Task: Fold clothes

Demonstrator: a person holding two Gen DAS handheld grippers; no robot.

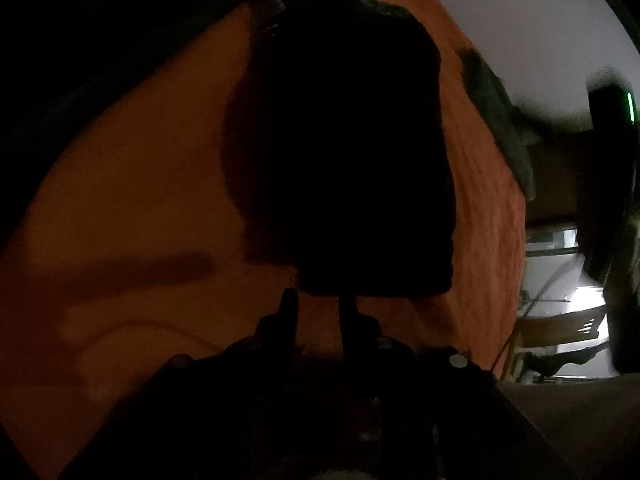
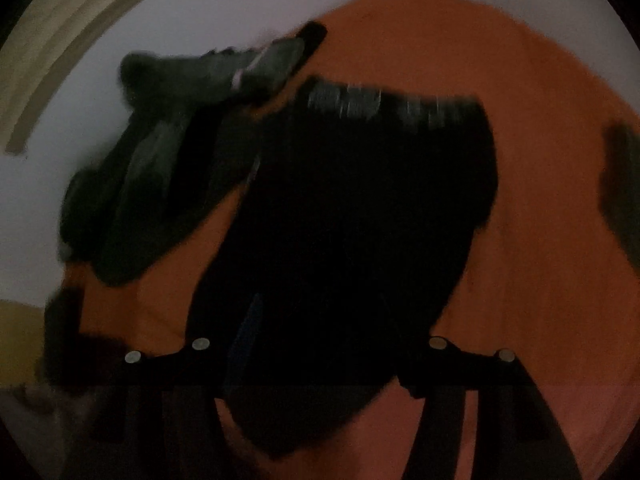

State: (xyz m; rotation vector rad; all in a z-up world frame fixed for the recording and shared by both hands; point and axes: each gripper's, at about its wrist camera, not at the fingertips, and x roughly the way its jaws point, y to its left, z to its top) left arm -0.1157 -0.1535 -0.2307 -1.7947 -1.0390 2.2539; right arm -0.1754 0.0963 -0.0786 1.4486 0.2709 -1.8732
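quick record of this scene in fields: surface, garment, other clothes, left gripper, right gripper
surface: orange cloth on a pale top
garment: black garment, flat on the cloth, light band along its far edge
other clothes: dark green pile at the cloth's edge
left gripper: jaws slightly apart at the garment's near edge; grip unclear
right gripper: jaws wide apart over the garment, view blurred

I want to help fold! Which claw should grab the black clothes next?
Left, probably. The left claw sits open right at the near edge of the black clothes; the right claw hangs over their middle.
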